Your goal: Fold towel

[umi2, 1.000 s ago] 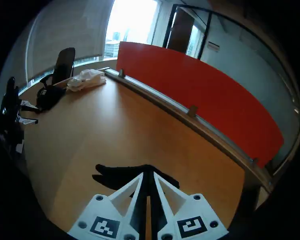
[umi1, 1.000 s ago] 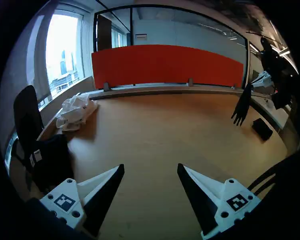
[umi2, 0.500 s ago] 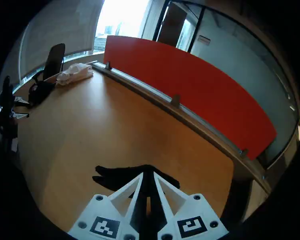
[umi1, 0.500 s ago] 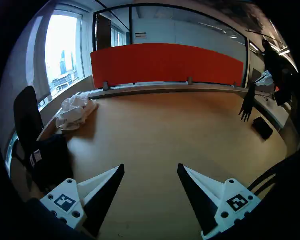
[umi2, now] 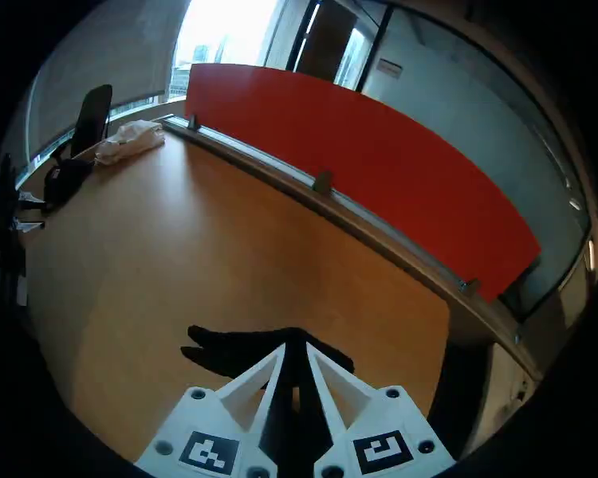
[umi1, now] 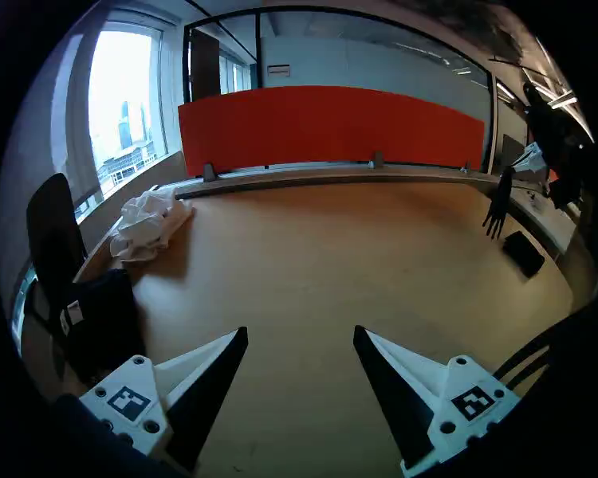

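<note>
At the far left of the left gripper view, a dark office chair (umi1: pixel 50 227) stands by the window, with a black bag (umi1: pixel 100 319) close beside it. Just right of these, the towel (umi1: pixel 147 223) lies as a white crumpled heap on the far left corner of the wooden table (umi1: pixel 323 255), near the end of the red divider (umi1: pixel 331 127). The left gripper (umi1: pixel 300 330) hovers over bare wood at the table's near side. Its fingers are spread wide with nothing between them, and it is well apart from the towel.

Further right, a black glove (umi1: pixel 497 211) dangles above the table's right end, and a small black object (umi1: pixel 524 253) lies on the wood near it. The right gripper view shows what holds the glove. The right gripper (umi2: pixel 296 347) has its fingers drawn almost together, with the glove pinched between them and its dark fingers splaying out to the left. From there the towel is a small pale bundle far off at the upper left.

Judged from this, the folding has not begun. The towel is bunched, no edge is laid flat and neither tool is near it. All of the work is left: the right tool would likely need to be rid of the glove, both must cross to the far corner, and the cloth must be spread before any fold
</note>
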